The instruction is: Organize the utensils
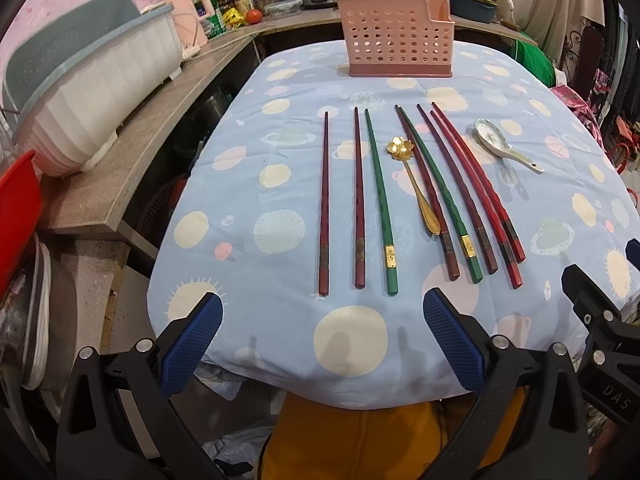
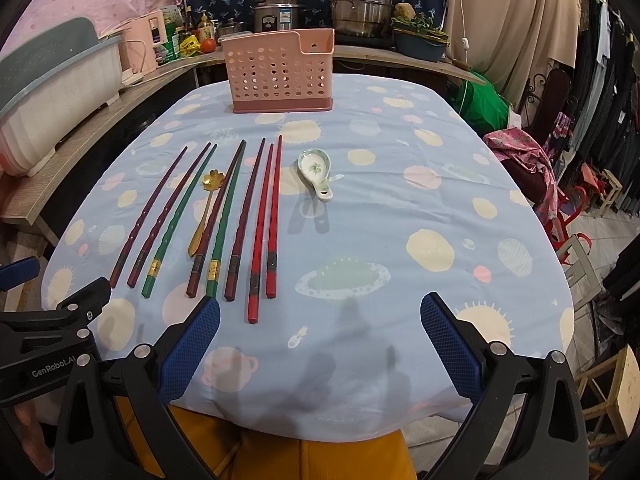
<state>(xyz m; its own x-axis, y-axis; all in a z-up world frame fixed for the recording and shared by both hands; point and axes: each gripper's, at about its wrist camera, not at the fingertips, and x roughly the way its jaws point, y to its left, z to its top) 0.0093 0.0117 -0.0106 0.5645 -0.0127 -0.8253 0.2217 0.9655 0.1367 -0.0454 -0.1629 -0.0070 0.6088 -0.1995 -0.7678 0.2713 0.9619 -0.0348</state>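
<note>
Left wrist view. My left gripper (image 1: 322,344) hovers at the near edge of the bench (image 1: 280,332), its blue fingers (image 1: 192,344) spread wide and holding nothing. On the blue patterned cloth lie eight chopsticks in a loose row, tips pointing away from me: two dark red chopsticks (image 1: 324,200) at the left, a green chopstick (image 1: 380,204) just beside them, then a tighter cluster of dark red, green and bright red ones (image 1: 476,188). A gold spoon (image 1: 412,180) lies between the left green chopstick and the cluster, its handle touching the cluster's nearest dark red stick. A ceramic spoon (image 1: 504,148) rests apart at the right. The pink perforated holder (image 1: 396,40) stands upright at the far end of the bench.

Right wrist view. My right gripper (image 2: 320,344) hovers likewise at the near edge, fingers (image 2: 452,344) wide and empty. The chopsticks (image 2: 224,216) lie to the left, the ceramic spoon (image 2: 318,170) just right of them, the holder (image 2: 280,76) beyond. Part of my left gripper (image 2: 60,320) shows at the left margin.
</note>
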